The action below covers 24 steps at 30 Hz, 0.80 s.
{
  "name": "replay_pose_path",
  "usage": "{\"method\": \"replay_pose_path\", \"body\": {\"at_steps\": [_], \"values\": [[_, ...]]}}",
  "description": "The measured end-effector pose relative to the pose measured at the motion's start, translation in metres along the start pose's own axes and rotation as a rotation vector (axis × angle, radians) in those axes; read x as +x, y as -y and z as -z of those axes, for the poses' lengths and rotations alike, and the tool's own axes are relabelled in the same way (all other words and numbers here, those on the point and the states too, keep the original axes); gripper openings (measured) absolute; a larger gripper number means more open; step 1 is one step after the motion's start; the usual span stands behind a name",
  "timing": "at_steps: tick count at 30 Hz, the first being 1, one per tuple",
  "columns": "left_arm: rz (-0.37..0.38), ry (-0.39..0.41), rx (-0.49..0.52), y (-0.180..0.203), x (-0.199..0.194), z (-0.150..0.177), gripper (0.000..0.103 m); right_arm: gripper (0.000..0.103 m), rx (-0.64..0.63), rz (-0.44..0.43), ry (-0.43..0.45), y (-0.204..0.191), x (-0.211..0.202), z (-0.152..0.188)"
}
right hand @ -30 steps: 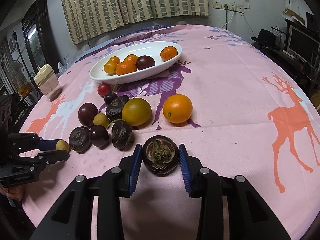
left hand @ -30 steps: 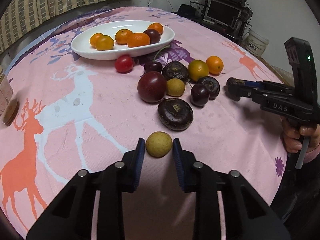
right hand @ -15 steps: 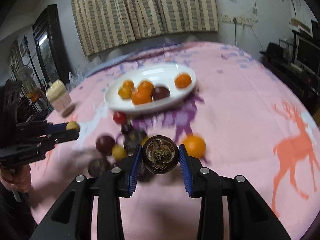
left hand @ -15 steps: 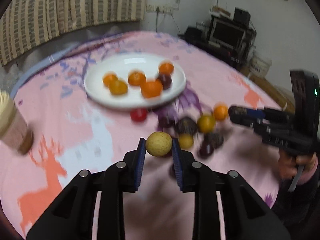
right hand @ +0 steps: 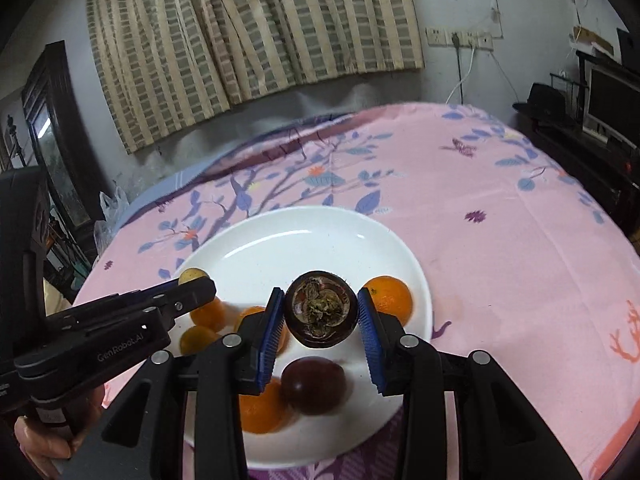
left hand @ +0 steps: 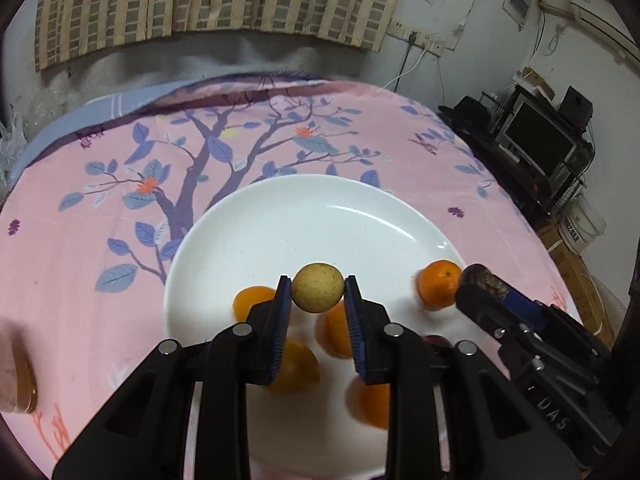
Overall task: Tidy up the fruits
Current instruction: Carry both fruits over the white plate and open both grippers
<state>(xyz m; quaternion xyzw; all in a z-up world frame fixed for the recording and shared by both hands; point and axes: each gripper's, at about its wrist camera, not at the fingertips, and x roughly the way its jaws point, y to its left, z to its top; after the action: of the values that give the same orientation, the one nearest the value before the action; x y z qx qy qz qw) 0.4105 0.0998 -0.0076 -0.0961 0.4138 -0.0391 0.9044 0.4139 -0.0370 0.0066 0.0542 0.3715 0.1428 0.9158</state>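
My left gripper (left hand: pixel 318 300) is shut on a small yellow-brown round fruit (left hand: pixel 317 287) and holds it above the white plate (left hand: pixel 304 216). My right gripper (right hand: pixel 321 314) is shut on a dark purple mangosteen (right hand: pixel 321 314), also above the white plate (right hand: pixel 296 232). The plate holds several oranges (left hand: pixel 437 283) and a dark plum (right hand: pixel 314 385). In the left wrist view the right gripper (left hand: pixel 476 280) comes in from the right with the mangosteen at its tip. In the right wrist view the left gripper (right hand: pixel 196 282) comes in from the left with the yellow fruit (right hand: pixel 192 276).
The plate sits on a pink tablecloth (left hand: pixel 100 240) with tree and deer prints. A jar (left hand: pixel 16 380) stands at the left edge in the left wrist view. Striped curtains (right hand: pixel 248 32) hang behind the table. A monitor and shelves (left hand: pixel 540 140) stand at the right.
Both grippers have lifted their fruits off the cloth and moved forward over the plate. The loose fruits on the cloth have dropped out of view.
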Motion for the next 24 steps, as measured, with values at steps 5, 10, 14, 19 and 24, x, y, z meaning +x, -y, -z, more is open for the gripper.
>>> {"method": "replay_pose_path", "body": {"at_steps": [5, 10, 14, 19, 24], "values": [[-0.004, -0.042, -0.001, -0.002, 0.027, -0.008, 0.026, 0.038, -0.015, 0.015, -0.059, 0.003, 0.026, 0.001], [-0.046, -0.023, 0.005, 0.001, 0.024, -0.007, 0.066, 0.049, -0.010, -0.029, -0.083, 0.007, 0.021, 0.005], [-0.066, 0.046, 0.021, 0.008, -0.014, -0.004, 0.087, 0.053, -0.017, -0.041, -0.006, 0.010, -0.015, 0.007], [-0.089, 0.071, 0.056, 0.016, -0.047, 0.022, 0.093, 0.058, -0.005, -0.035, 0.032, 0.028, -0.054, 0.034], [-0.089, 0.017, 0.061, 0.003, -0.056, 0.076, 0.094, 0.058, 0.008, -0.072, 0.024, 0.039, -0.091, 0.084]]}}
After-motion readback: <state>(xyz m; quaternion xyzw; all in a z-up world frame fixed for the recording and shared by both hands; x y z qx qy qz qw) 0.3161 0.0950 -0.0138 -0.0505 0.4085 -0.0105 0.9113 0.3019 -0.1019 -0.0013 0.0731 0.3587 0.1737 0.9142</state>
